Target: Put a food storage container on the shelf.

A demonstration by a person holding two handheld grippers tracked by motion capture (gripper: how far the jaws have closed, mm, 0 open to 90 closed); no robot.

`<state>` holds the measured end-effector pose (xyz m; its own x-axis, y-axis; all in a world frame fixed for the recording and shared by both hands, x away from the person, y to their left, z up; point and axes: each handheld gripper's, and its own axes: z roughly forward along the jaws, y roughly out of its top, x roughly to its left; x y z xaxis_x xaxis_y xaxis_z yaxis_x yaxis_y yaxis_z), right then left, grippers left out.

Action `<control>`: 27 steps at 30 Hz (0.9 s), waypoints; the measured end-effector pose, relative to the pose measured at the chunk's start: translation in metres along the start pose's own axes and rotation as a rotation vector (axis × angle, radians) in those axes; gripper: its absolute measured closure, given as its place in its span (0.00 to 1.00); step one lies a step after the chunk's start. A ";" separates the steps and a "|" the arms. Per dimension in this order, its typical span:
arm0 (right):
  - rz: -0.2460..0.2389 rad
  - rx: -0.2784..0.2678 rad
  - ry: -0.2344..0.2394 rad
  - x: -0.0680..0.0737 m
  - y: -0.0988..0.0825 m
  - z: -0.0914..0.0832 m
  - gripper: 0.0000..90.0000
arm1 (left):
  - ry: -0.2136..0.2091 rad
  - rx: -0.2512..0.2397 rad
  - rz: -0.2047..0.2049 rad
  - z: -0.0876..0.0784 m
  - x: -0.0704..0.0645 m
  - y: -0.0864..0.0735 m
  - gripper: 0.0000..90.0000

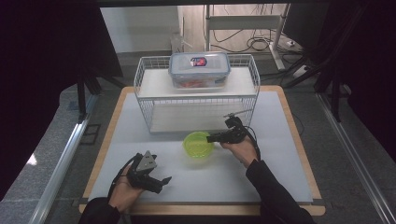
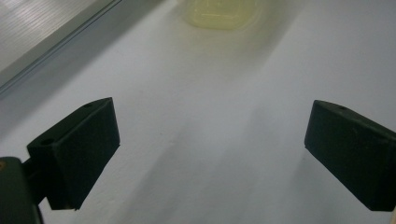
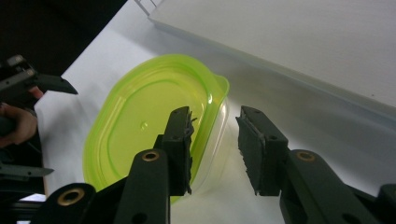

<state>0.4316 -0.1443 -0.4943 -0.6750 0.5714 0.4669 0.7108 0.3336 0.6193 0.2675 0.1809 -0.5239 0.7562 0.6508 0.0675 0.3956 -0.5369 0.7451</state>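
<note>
My right gripper (image 3: 214, 149) at near rim of green lidded container (image 1: 198, 143), on white mat (image 1: 280, 177) before wire rack (image 1: 149, 88). Jaws part open, straddling rim, 1 inside lid edge, 1 outside; not yet gripping. Likely grasp step. Next: close squarely on rim. My left gripper (image 1: 150, 177) spread wide, empty, resting apart.

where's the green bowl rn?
High view: the green bowl sits mid-table on the white mat, just in front of the wire rack, with the right gripper at its right rim.
</note>
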 end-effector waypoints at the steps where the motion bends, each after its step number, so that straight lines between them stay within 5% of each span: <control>1: 0.012 0.000 0.010 -0.001 0.001 0.001 0.72 | 0.000 0.000 0.000 0.000 0.000 0.000 0.04; 11: 0.114 -0.002 0.137 -0.012 0.001 0.007 0.88 | -0.002 -0.001 -0.001 0.000 0.000 0.000 0.04; 27: 0.111 -0.045 0.148 0.003 0.000 -0.004 0.91 | 0.001 -0.003 -0.002 -0.001 0.000 0.000 0.04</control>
<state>0.4285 -0.1457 -0.4899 -0.6171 0.4852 0.6195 0.7751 0.2387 0.5851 0.2674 0.1815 -0.5236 0.7552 0.6521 0.0668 0.3950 -0.5340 0.7476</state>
